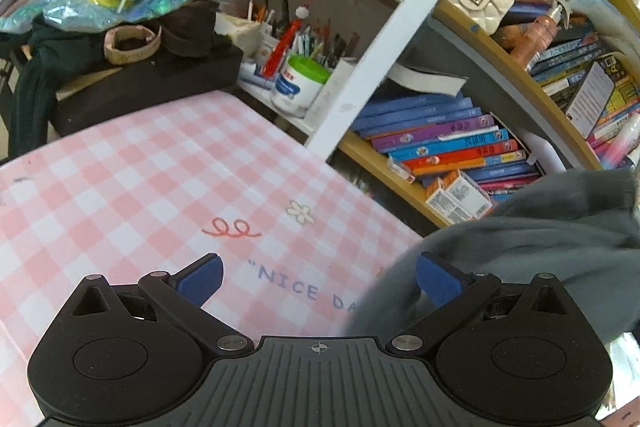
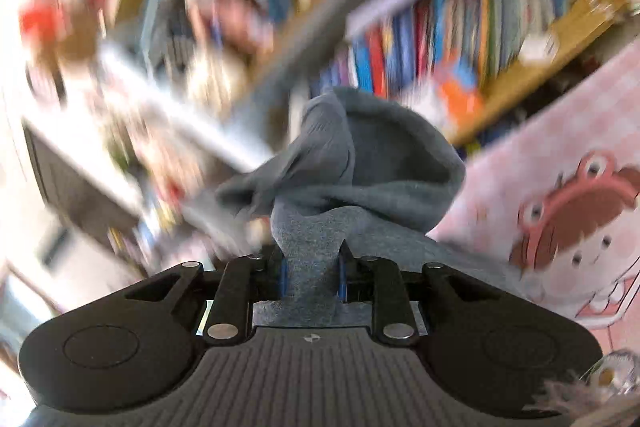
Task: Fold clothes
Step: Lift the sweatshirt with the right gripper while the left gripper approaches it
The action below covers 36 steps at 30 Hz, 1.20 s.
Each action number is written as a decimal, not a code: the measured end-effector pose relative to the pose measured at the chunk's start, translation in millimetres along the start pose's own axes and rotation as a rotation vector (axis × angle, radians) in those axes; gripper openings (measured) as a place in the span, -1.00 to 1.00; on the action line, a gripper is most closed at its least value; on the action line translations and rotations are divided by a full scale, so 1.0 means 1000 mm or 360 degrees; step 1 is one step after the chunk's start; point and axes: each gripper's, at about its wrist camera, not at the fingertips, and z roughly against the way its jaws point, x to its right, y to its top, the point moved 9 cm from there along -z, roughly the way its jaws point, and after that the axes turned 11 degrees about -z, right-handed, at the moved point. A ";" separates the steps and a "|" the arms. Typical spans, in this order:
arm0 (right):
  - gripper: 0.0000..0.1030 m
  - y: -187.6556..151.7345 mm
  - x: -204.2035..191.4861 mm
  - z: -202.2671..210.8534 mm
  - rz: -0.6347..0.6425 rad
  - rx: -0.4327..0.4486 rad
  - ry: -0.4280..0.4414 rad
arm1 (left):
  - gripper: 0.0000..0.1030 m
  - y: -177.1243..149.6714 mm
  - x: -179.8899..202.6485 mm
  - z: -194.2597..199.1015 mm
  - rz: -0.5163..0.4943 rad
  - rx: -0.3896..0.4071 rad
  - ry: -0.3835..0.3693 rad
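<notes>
Left wrist view: left gripper [image 1: 318,281] sits low centre, jaws spread wide, nothing between them, above the pink checked tablecloth [image 1: 160,187]. Grey garment [image 1: 540,251] bulges in from the right edge, cut off by the frame and partly behind the right blue finger [image 1: 438,279]. Bookshelf [image 1: 460,147] upper right, pen pot [image 1: 304,83] centre top, sharp here.

Right wrist view: heavy motion blur, shelf and books [image 2: 400,47] just streaks. Right gripper [image 2: 311,277] tilted, jaws pinching a bunched fold of the grey garment [image 2: 360,167], which hangs forward in a lump. Cartoon print on the cloth [image 2: 580,219] at right, unseen in the other view.
</notes>
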 end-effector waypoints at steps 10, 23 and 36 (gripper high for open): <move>-0.63 -0.005 0.142 0.073 -0.0386 0.0132 -0.0586 | 1.00 -0.023 0.045 -0.019 -0.0169 -0.0189 -0.0154; -0.32 -0.010 0.133 0.066 0.0180 0.0098 -0.0804 | 1.00 -0.063 0.100 -0.023 -0.0416 -0.0428 -0.0395; 0.07 -0.007 0.126 0.074 0.0351 0.0057 -0.0796 | 1.00 -0.083 0.112 -0.034 -0.0251 -0.0574 -0.0535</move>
